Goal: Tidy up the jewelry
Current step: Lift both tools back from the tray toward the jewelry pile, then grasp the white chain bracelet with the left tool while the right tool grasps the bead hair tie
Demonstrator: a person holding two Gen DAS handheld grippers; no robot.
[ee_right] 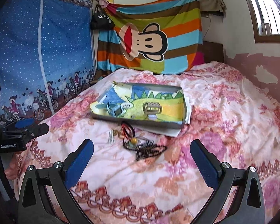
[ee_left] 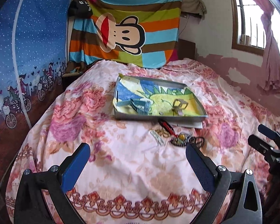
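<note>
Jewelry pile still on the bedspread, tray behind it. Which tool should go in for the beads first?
Right, probably. The beads lie nearly centred ahead of the open right tool; from the left tool, also open, they sit off toward its right finger. Tray is equally near.

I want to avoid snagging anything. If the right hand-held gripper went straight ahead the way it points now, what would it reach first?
Probably the dark bead necklace, tangled on the floral bedspread just ahead of the open right hand-held gripper. The tray lies beyond it. Depth is uncertain.
</note>
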